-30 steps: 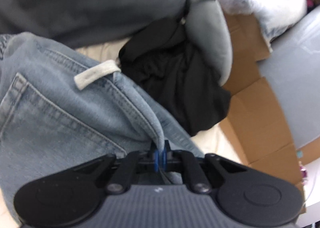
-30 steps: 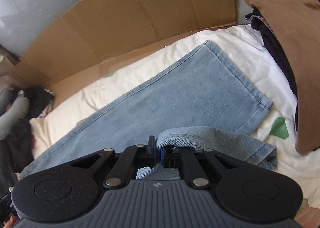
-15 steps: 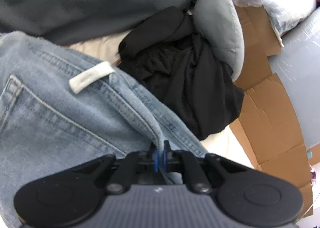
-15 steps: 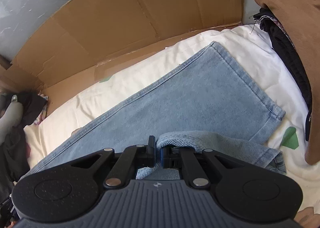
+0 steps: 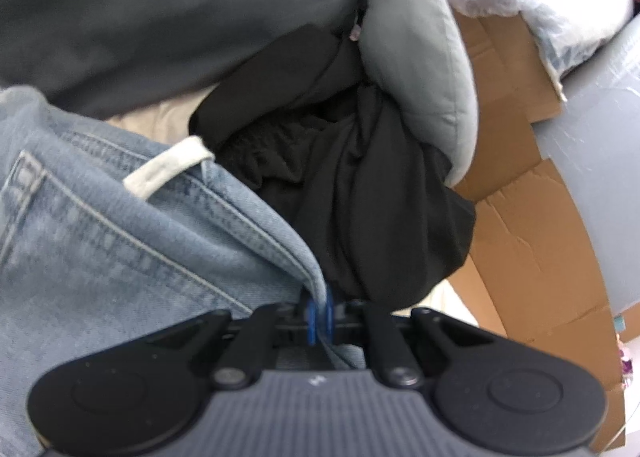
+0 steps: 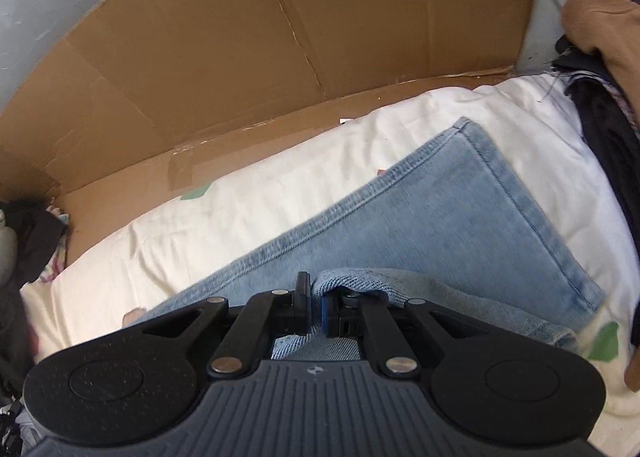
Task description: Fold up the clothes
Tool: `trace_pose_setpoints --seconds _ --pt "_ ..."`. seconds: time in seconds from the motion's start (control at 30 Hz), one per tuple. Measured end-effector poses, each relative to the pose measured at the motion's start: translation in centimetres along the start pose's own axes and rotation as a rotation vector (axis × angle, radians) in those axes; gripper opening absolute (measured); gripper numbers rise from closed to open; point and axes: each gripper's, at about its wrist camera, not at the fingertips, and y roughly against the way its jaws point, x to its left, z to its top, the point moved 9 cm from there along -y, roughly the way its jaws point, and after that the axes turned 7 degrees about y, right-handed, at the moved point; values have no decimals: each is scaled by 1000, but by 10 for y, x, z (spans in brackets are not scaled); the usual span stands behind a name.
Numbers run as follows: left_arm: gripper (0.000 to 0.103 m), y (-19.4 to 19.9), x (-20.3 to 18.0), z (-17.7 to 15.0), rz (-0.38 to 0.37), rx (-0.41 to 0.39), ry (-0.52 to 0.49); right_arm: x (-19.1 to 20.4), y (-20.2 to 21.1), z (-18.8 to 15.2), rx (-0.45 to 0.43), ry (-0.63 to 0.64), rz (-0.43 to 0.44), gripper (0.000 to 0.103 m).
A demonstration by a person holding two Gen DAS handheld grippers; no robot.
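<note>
Both grippers, left (image 5: 319,311) and right (image 6: 315,313), are pinching their fingers nearly closed on folds of the light-blue denim jeans (image 6: 452,209) lying across the cream bedsheet (image 6: 248,213); heavy, limp cloth, best taken at stiff seams.

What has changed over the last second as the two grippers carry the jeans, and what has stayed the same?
The right gripper has advanced with its denim fold toward the cardboard wall; the lower jeans leg looms larger. The left gripper carried the waistband closer to the black garment. Both stay clamped on the jeans; nothing released.
</note>
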Motion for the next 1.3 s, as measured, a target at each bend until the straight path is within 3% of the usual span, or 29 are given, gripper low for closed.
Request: trace_pose_setpoints --seconds 0.27,0.4,0.47,0.53,0.63,0.73,0.87,1.1,1.3 --pt "6 -23 4 -4 46 25 10 2 -38 15 60 -32 -26 3" --pt "10 -24 3 -5 42 36 27 7 -52 14 89 20 -42 7" --pt "29 -22 -3 -7 25 38 7 6 -49 13 78 -10 -14 9" --pt "36 -22 -13 -14 -10 61 -5 6 -47 13 72 -15 20 12" --pt "36 -30 -26 -27 -48 116 12 6 -46 14 67 0 44 11" --pt "36 -40 -36 -35 -35 117 -38 6 -47 15 67 -2 48 5" --pt "36 -41 -40 -43 -33 117 -18 8 -45 18 45 13 38 3" --pt "36 -34 -66 -73 -82 159 -145 12 -40 32 -19 -10 -13 3" --pt "36 -41 -88 -104 -131 217 -220 11 -63 32 44 -10 -36 6"
